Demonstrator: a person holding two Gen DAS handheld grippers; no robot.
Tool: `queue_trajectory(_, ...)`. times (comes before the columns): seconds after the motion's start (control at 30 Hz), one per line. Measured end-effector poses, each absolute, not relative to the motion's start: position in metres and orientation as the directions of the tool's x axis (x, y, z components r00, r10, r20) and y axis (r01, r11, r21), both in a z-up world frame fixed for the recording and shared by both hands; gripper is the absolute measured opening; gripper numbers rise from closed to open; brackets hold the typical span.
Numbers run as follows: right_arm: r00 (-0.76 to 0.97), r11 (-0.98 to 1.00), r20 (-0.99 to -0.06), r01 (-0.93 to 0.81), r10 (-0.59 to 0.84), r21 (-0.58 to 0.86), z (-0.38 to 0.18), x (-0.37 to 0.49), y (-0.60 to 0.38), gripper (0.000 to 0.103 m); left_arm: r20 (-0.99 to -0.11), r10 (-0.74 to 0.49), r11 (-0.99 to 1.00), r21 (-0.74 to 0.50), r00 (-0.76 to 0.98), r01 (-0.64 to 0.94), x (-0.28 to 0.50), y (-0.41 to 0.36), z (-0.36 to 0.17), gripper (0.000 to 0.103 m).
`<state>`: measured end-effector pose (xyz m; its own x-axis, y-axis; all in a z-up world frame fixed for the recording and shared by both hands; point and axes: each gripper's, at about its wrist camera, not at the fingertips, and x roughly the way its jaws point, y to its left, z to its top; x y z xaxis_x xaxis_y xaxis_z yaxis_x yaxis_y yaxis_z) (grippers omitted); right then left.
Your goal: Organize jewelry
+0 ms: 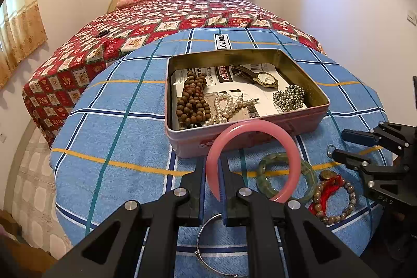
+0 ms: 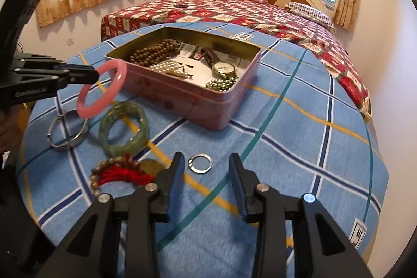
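My left gripper (image 1: 211,163) is shut on a pink bangle (image 1: 252,125), held upright in the air just in front of the pink tin (image 1: 245,140). The right wrist view shows that bangle (image 2: 86,113) hanging from the left gripper (image 2: 94,74) above the cloth. Inside the tin lie wooden beads (image 1: 192,100), a pearl string (image 1: 224,106), a watch (image 1: 264,78) and a metal bead chain (image 1: 289,95). My right gripper (image 2: 206,158) stands open low over the cloth, and a small metal ring (image 2: 200,171) lies just beyond its tips, untouched.
On the blue checked tablecloth (image 2: 286,147) lie a green jade bangle (image 2: 122,145), a thin silver bangle (image 2: 67,143) and a bead bracelet with a red tassel (image 2: 117,171). A bed with a red patterned cover (image 1: 182,14) stands behind the table.
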<state>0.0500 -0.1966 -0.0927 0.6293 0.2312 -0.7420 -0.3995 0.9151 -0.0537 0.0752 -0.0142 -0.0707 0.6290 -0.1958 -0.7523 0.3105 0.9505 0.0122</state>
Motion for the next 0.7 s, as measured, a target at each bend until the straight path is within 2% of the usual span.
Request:
queue_trajectory(0.1, 0.605, 0.909, -0.765, -0.413, 0.221, -0.064, -0.101, 0.056, -0.19, 0.036, -0.753, -0.198, 0.951, 0.009, 0.628, 0.31, 0.075, -0.014, -0.071, 0.008)
queue_trajectory(0.13, 0.609, 0.905, -0.76, -0.419, 0.226, -0.067, -0.1, 0.053, -0.19, 0.033, -0.753, -0.198, 0.951, 0.008, 0.627, 0.31, 0.075, -0.013, -0.071, 0.008)
queue_trajectory(0.17, 0.607, 0.901, -0.761, -0.428, 0.23, -0.069, -0.1, 0.052, -0.188, 0.024, -0.753, -0.198, 0.951, 0.008, 0.628, 0.31, 0.075, -0.013, -0.071, 0.008)
queue_trajectory(0.2, 0.606, 0.899, -0.761, -0.432, 0.232, -0.071, -0.1, 0.05, -0.188, 0.023, -0.752, -0.199, 0.951, 0.007, 0.629, 0.31, 0.075, -0.013, -0.071, 0.008)
queue_trajectory(0.4, 0.622, 0.904, -0.743, -0.424, 0.249, -0.052, -0.094, 0.046, -0.192, 0.023, -0.743, -0.204, 0.949, 0.009, 0.638, 0.314, 0.074, -0.013, -0.064, 0.008)
queue_trajectory(0.7, 0.679, 0.899, -0.676, -0.435, 0.284, -0.059, -0.053, 0.046, -0.189, 0.022, -0.707, -0.206, 0.946, 0.033, 0.677, 0.323, 0.08, -0.018, -0.036, 0.008)
